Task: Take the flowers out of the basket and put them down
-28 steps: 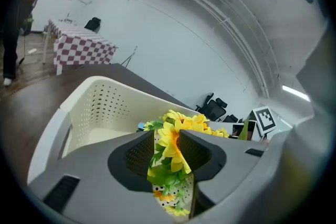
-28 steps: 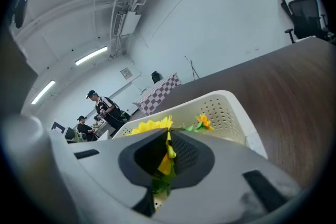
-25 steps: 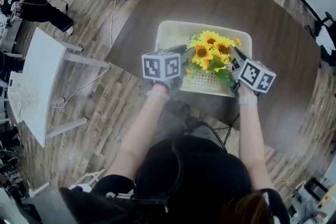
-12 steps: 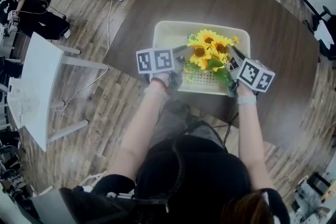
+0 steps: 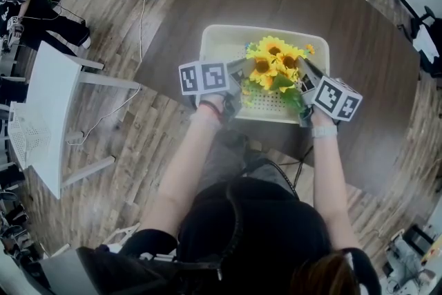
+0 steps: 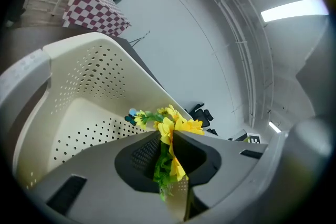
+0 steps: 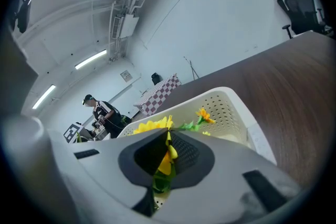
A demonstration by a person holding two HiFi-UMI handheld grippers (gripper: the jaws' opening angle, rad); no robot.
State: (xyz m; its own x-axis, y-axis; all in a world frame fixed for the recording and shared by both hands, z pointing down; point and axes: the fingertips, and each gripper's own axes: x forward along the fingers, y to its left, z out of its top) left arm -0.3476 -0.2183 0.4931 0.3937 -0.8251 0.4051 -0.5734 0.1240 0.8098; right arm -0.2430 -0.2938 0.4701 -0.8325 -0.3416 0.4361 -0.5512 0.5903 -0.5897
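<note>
Both the left claw [image 6: 170, 138], its jaws just closed, and the right claw [image 7: 167, 140] clenched the flowers [image 5: 275, 64] from opposite sides, likely to lift them evenly from the basket [image 5: 222, 39].

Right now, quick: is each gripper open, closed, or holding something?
Left gripper: jaws have just been closing, now clamped on the flowers.
Right gripper: closed on the same flowers.
</note>
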